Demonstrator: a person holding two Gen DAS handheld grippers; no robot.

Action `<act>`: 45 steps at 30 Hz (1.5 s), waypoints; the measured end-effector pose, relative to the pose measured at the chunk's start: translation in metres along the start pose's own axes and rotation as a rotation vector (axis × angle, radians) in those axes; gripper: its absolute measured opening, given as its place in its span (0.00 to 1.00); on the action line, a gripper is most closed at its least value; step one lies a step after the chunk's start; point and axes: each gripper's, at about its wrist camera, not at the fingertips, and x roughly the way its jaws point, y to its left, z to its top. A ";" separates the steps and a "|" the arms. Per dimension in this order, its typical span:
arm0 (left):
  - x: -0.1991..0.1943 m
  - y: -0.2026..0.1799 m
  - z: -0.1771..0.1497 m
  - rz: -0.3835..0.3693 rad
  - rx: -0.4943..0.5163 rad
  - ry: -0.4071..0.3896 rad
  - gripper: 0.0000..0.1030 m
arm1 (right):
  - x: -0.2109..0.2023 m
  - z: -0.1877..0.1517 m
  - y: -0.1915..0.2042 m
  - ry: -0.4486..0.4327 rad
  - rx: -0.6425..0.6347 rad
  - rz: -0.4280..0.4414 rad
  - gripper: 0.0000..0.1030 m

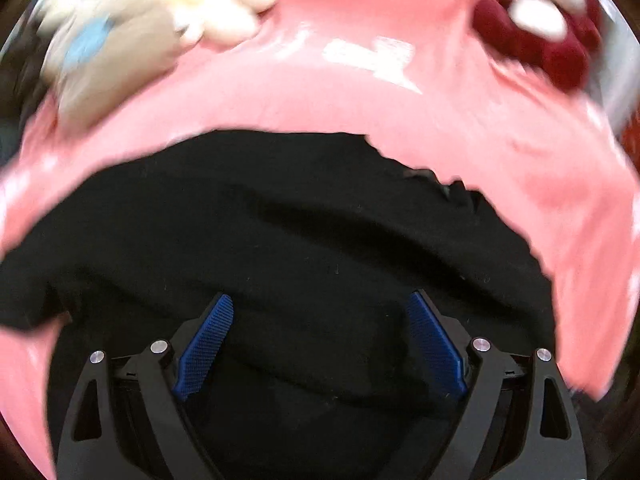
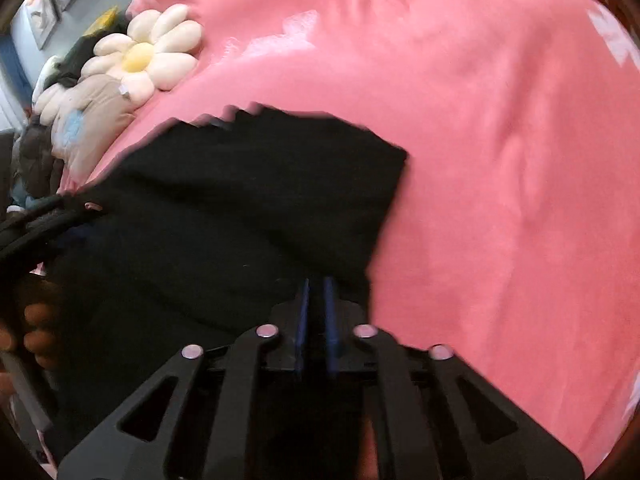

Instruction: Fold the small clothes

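Garment: the small black knit garment (image 1: 280, 232) lies on the smooth pink bedspread (image 1: 360, 104), right in front of both my tools, with what looks like a layer already turned over on itself.

My left gripper (image 1: 320, 308): my blue-padded fingers (image 1: 208, 344) stand wide apart over the black cloth, with nothing between them that I can call a hold.

My right gripper (image 2: 316, 284): my two blue pads are drawn nearly together at the garment's right edge; black cloth seems to be pinched in the narrow gap, though dark on dark makes it hard to be sure.

Progress: I judge the fold under way, not finished. The outline is still uneven, with a ragged top edge, so more folding and squaring remain.

Only the left view shows: a dark red plush thing with white parts (image 1: 540, 36) at the far right of the bedspread, blurred.

Only the right view shows: the garment's squared right corner (image 2: 396, 156), the white daisy-shaped cushion (image 2: 148, 56) in sharp detail beside a beige cushion with a pale blue patch (image 2: 92, 120), and my bare fingers (image 2: 36, 332) at the left rim.
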 end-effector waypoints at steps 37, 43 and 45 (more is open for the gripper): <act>-0.078 0.405 -0.102 0.063 -1.060 0.065 0.84 | -0.118 -0.094 0.134 0.017 -0.215 0.038 0.09; -0.064 0.420 -0.083 -0.029 -1.072 0.002 0.09 | -0.125 -0.117 0.137 0.057 -0.143 0.066 0.10; -0.074 0.405 -0.062 -0.016 -1.011 -0.034 0.02 | -0.131 -0.122 0.135 0.048 -0.133 0.067 0.10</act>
